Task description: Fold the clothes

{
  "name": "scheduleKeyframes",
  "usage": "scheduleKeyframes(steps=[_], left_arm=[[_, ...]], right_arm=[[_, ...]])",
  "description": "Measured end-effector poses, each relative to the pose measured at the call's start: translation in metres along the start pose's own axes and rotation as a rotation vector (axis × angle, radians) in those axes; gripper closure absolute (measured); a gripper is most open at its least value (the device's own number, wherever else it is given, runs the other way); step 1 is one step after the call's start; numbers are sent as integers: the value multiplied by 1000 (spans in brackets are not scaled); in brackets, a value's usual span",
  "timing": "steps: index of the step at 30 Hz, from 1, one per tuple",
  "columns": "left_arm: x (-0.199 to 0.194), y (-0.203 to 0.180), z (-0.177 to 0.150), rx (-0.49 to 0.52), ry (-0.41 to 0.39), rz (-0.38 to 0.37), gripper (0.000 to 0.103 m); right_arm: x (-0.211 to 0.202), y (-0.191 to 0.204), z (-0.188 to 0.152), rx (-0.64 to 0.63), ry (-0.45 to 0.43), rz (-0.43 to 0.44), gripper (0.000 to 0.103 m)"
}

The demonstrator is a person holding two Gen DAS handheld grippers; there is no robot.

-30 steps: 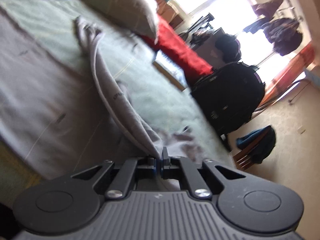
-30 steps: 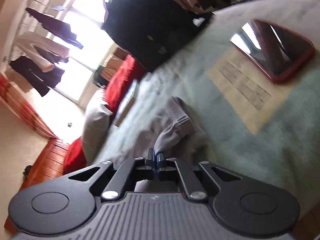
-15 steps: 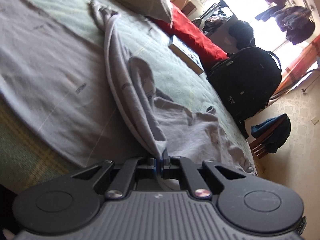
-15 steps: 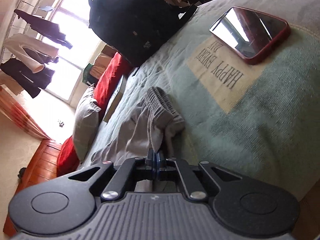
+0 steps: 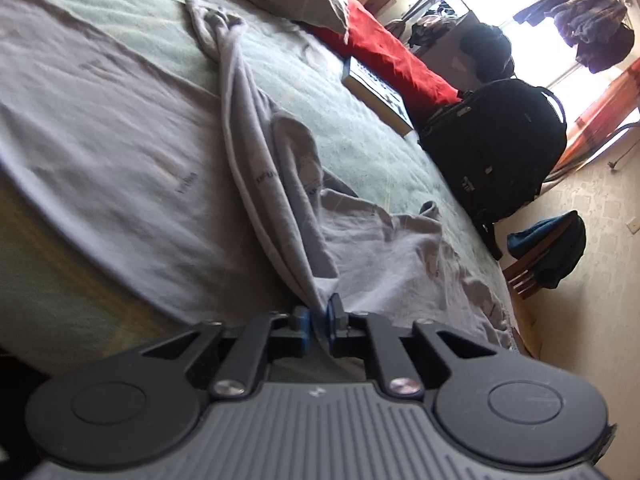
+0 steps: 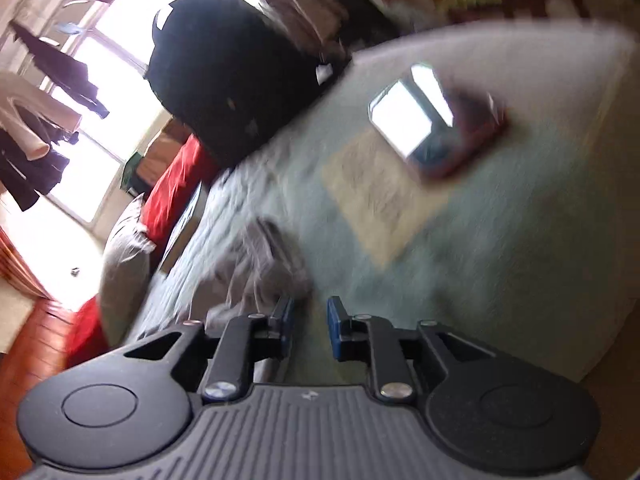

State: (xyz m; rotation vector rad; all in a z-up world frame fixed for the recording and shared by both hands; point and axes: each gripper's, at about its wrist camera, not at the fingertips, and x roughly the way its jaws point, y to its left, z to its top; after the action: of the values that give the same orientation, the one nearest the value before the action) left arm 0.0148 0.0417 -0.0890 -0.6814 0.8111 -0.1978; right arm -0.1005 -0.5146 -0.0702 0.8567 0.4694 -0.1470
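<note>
The grey garment (image 5: 288,200), spread on the bed (image 5: 360,148), is pinched at one edge by the left gripper (image 5: 319,316), while the right gripper (image 6: 308,320) is parted and empty beside a bunched end (image 6: 260,264), so the fold may be dragged crooked.

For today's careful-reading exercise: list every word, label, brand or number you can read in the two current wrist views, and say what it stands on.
No text can be read in full.
Grey garment: small dark prints, too blurred to read.
Book: cover markings too small.
Tan patch on the blanket: lettering smeared by motion blur.
Phone: only glare.
</note>
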Motion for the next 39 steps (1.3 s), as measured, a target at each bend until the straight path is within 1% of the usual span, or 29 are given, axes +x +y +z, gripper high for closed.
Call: scheduleKeyframes(steps=[1, 2, 3, 4, 5, 7, 8, 10, 11, 13, 14, 15, 17, 18, 20, 21, 24, 26, 27, 29, 30, 31, 32, 34, 35, 37, 38, 39], left_arm=[[-7, 1, 1, 8, -1, 14, 90], [-16, 1, 3, 28, -8, 29, 90], [-24, -1, 5, 56, -16, 49, 88], [-32, -4, 7, 86, -31, 65, 86], [-41, -8, 10, 116, -48, 80, 83], [-45, -23, 16, 175, -53, 57, 71], [-47, -31, 18, 205, -54, 42, 68], [-36, -56, 19, 279, -37, -38, 62], [-27, -71, 18, 326, -23, -78, 60], [-4, -103, 7, 456, 25, -147, 56], [9, -120, -2, 532, 54, -162, 56], [21, -133, -11, 594, 70, -160, 56], [44, -145, -27, 666, 87, -164, 55], [56, -150, -34, 699, 96, -167, 54], [73, -140, -43, 670, 154, -141, 54], [81, -134, -47, 649, 186, -126, 55], [72, -117, -54, 634, 172, -172, 53], [63, -116, -49, 625, 189, -178, 53], [60, -118, -43, 625, 182, -174, 53], [52, -123, -29, 628, 158, -163, 51], [50, -127, -21, 635, 131, -161, 48], [51, -130, -13, 633, 104, -161, 44], [52, -132, -5, 629, 78, -160, 44], [62, -132, 10, 588, 55, -167, 44], [70, -130, 17, 548, 64, -173, 44], [87, -121, 27, 473, 101, -182, 44], [96, -113, 29, 436, 117, -163, 44], [103, -105, 29, 406, 143, -123, 44]], right_arm=[[-6, 5, 4, -24, -20, 10, 75], [-10, 11, 7, -50, -30, 29, 67], [-13, 18, 10, -75, -40, 49, 61], [-15, 25, 12, -104, -42, 69, 49], [-13, 35, 12, -143, -29, 90, 41], [-2, 56, 5, -242, 13, 125, 38], [6, 67, 0, -299, 35, 132, 36], [25, 87, -14, -412, 86, 120, 35], [33, 95, -21, -468, 104, 110, 35], [49, 105, -32, -558, 129, 89, 34], [55, 106, -37, -589, 144, 67, 34], [60, 105, -41, -616, 157, 44, 34], [67, 99, -47, -656, 175, 0, 34], [66, 93, -50, -668, 182, -7, 34], [58, 83, -54, -686, 176, 4, 34], [53, 79, -54, -692, 176, -8, 34], [40, 74, -54, -704, 186, -31, 34], [38, 83, -51, -714, 197, -47, 33], [40, 91, -47, -719, 192, -42, 32], [44, 108, -40, -741, 160, -16, 26], [48, 116, -36, -752, 147, 1, 22], [53, 125, -34, -764, 140, 22, 20], [60, 131, -33, -774, 138, 36, 20], [78, 140, -31, -788, 147, 54, 20], [87, 141, -30, -786, 157, 54, 20], [107, 133, -27, -745, 194, 28, 20], [114, 127, -24, -725, 207, 13, 20], [116, 118, -22, -707, 208, -4, 22]])
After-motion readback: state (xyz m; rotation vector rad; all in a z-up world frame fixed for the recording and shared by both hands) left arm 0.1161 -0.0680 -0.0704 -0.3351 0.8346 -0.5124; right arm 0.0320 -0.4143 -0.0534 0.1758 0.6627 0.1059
